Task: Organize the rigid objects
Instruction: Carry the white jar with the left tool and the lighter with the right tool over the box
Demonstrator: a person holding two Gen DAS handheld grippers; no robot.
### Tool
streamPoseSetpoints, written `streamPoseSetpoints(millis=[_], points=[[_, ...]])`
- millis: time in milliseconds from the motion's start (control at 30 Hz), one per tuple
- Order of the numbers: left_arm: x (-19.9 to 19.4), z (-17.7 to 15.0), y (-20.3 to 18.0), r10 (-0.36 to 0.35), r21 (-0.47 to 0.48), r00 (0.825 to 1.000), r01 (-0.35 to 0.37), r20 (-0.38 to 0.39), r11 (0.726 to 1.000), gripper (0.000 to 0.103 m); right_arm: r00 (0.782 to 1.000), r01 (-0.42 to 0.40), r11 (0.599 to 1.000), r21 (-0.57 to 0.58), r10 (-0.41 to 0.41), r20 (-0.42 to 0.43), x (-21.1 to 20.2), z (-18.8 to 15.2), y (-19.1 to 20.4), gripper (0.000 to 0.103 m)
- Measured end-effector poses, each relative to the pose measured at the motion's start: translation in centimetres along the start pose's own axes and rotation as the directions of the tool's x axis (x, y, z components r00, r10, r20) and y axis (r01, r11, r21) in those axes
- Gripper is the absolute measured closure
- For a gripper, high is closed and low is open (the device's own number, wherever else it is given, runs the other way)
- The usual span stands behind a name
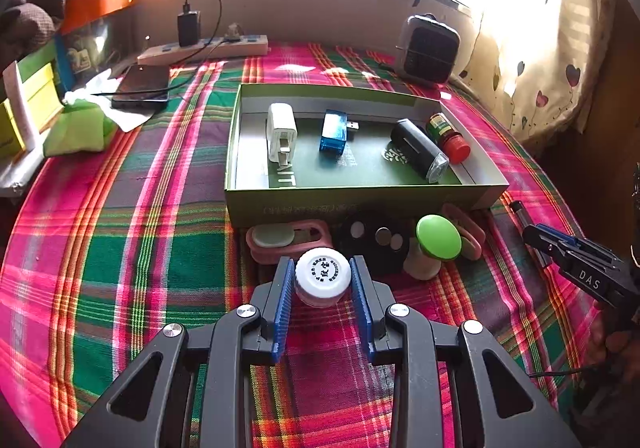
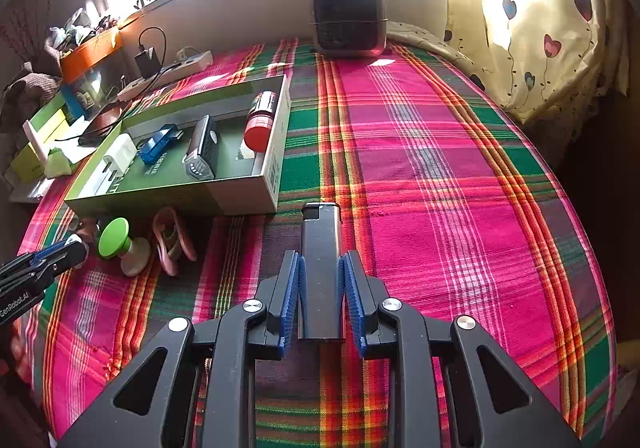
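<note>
While both grippers hold items bound, it seems, for the box [image 1: 360, 196] ahead: left gripper [image 1: 322, 280], pads clamped on white-capped jar [image 1: 322, 272]; right gripper [image 2: 321, 280], closed around black lighter [image 2: 321, 248], box ahead-left.

Black disc [image 1: 378, 238] partly behind jar [image 1: 322, 276]

Ahead of our left fingers [image 1: 362, 284] a green box [image 1: 360, 198] wall and green-capped stand [image 1: 436, 244] block; plaid cloth [image 2: 440, 168] right of our right fingers [image 2: 354, 288] lies open.
</note>
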State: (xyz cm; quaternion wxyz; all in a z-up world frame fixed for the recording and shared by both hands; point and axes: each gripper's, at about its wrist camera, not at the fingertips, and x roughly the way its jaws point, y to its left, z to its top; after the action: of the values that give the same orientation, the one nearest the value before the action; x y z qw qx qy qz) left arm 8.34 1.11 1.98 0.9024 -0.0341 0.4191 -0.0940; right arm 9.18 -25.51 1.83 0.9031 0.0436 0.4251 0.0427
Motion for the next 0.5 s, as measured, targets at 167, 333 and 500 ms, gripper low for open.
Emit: streamPoseSetpoints(millis=[167,333,500], points=[[-1.0,0.4,-0.1,-0.009,0.005,1.0,0.009,0.02,1.0,0.076,1.0,-0.005,1.0,-0.009,0.005,0.015,-0.7,0.2,0.4,0.079],[-1.7,1.4,-0.5,-0.027,0.022,0.999,0.026,0.04,0.999,0.076,0.999,-0.014,1.0,-0.021,0.015,0.035,-1.5,0.7,0.9,0.079],[-1.8,2.4,-0.9,-0.047,0.039,0.998,0.046,0.047,0.998,0.076,0.998,-0.024,0.999,-0.042,0.026,0.054,-2.3,1.3,1.6,0.079]])
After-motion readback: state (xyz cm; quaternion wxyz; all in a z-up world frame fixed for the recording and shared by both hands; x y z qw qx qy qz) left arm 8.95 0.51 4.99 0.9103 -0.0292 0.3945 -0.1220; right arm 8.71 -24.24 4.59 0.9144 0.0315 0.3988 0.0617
